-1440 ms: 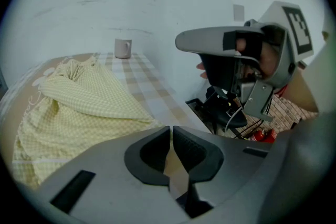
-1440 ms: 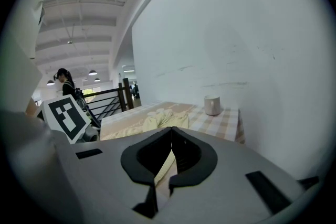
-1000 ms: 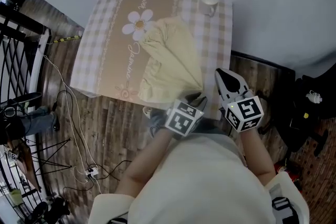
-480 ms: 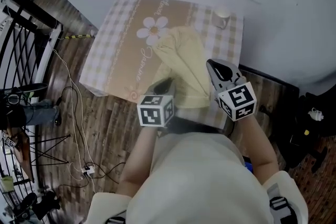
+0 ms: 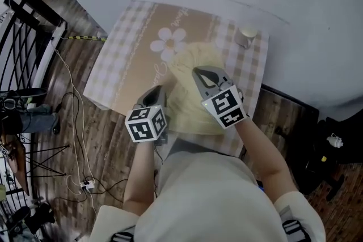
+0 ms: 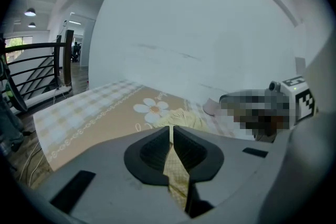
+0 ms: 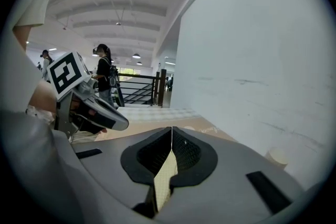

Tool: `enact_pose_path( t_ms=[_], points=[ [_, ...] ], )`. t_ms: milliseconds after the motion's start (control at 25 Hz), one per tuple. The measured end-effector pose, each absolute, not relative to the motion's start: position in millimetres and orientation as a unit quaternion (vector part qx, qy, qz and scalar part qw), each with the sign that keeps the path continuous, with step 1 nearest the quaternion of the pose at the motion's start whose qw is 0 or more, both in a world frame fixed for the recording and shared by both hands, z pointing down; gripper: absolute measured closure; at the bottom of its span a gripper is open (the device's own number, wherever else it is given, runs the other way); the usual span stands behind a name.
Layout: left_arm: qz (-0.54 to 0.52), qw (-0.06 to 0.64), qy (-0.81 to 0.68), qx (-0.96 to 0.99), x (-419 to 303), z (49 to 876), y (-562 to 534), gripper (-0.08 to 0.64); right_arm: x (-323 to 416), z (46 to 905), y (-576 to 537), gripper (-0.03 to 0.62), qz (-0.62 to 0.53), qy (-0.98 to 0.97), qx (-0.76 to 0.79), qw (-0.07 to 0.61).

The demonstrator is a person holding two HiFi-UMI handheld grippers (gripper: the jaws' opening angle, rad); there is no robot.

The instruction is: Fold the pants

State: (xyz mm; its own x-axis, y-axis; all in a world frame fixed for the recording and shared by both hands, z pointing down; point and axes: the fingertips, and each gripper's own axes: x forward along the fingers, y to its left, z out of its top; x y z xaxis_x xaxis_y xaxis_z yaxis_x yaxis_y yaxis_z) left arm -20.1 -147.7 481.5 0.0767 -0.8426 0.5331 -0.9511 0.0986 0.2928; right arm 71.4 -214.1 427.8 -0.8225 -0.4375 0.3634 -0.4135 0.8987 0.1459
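Two grippers, one garment: why are both clamping at once? — DESK

Both are pinching cloth, by the look of it, to keep one edge of the pants (image 5: 190, 107) taut and level while it is being taken over for a fold. The left gripper (image 5: 159, 89) is working at the pants' 9 o'clock edge. The right gripper (image 5: 199, 72) is reaching in from 5 o'clock, with its tips over the middle. — PHOTOGRAPHER

Is the cloth really sitting in the jaws? — DESK

Yes. The left jaws have just been closing, and in the left gripper view a thin yellow strip is running up between the pads (image 6: 153, 150), squeezed where they meet. In the right gripper view the jaws are likewise pressing together on a pale yellow fold, which is widening toward 6 o'clock below them. — PHOTOGRAPHER

And the rest of the pants? — DESK

It is lying bunched on the table (image 5: 122, 68), at 5 o'clock from the printed daisy (image 5: 172, 42). It is well apart from the cup (image 5: 247, 37), which is standing at the table's 1 o'clock corner. — PHOTOGRAPHER
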Motion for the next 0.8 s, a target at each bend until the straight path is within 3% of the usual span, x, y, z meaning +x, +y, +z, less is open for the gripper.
enact_pose_path(
  t_ms=[440, 800],
  points=[
    [0.071, 0.338, -0.7, 0.625, -70.8, 504.5, -161.3, 0.538, -12.1, 508.2, -221.6, 0.591, -0.049, -0.941, 0.129, 0.309],
    [0.07, 0.355, -0.704, 0.61, -89.3, 521.1, -171.2, 0.537, -36.1, 567.6, -230.8, 0.572, -0.043, -0.913, 0.085, 0.396]
  ],
)
